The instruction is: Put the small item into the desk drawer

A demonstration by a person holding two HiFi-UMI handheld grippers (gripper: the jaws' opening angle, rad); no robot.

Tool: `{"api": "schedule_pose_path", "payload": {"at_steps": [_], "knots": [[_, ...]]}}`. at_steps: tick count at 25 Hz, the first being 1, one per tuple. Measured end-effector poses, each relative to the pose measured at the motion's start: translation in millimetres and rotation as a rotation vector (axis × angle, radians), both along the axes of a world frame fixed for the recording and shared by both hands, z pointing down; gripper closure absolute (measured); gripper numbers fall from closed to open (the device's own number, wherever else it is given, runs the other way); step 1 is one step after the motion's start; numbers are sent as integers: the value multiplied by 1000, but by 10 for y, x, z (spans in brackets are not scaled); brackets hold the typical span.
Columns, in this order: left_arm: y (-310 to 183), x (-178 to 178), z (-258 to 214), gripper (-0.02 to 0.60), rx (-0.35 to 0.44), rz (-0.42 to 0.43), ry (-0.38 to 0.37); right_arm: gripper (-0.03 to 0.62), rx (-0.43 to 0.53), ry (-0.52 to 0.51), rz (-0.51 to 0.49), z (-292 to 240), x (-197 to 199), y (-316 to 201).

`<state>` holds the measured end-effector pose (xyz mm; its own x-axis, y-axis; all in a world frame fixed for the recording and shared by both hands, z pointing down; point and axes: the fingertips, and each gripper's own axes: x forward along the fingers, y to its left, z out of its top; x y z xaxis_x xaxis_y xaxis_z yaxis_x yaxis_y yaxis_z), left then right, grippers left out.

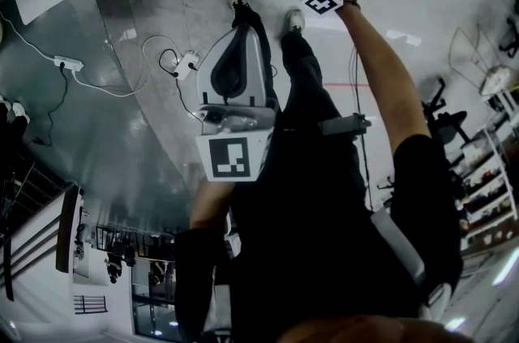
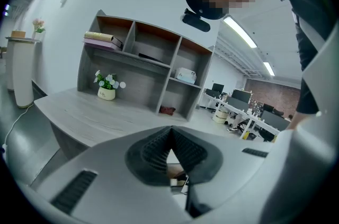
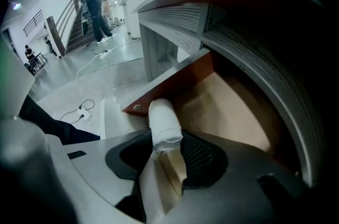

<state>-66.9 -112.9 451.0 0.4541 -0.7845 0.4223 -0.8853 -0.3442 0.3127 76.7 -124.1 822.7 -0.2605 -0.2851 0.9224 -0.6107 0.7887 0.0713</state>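
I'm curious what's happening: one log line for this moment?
right gripper: shut on white roll | place: at open drawer | left gripper: shut, empty

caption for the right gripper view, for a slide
Right gripper holds a white roll at the open desk drawer.

A grey wood-grain desk (image 2: pixel 79 112) carries a shelf unit (image 2: pixel 169 66) at its back, with a white pot of flowers (image 2: pixel 106 92) just in front. Books (image 2: pixel 100 39) lie in the top left compartment, a white box (image 2: pixel 185 75) sits in a right one, and a dark red item (image 2: pixel 167 110) lies below it. The desk drawer (image 3: pixel 222 106) stands open, its bottom tan. A white power strip (image 1: pixel 68 63) lies on the glossy floor (image 1: pixel 122 139).
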Motion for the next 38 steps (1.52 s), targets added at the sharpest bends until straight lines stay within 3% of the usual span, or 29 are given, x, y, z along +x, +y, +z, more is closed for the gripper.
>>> {"api": "schedule_pose_path", "payload": {"at_steps": [38], "knots": [[99, 19, 153, 581, -45, -14, 12, 396, -45, 39, 31, 264, 39, 69]]}}
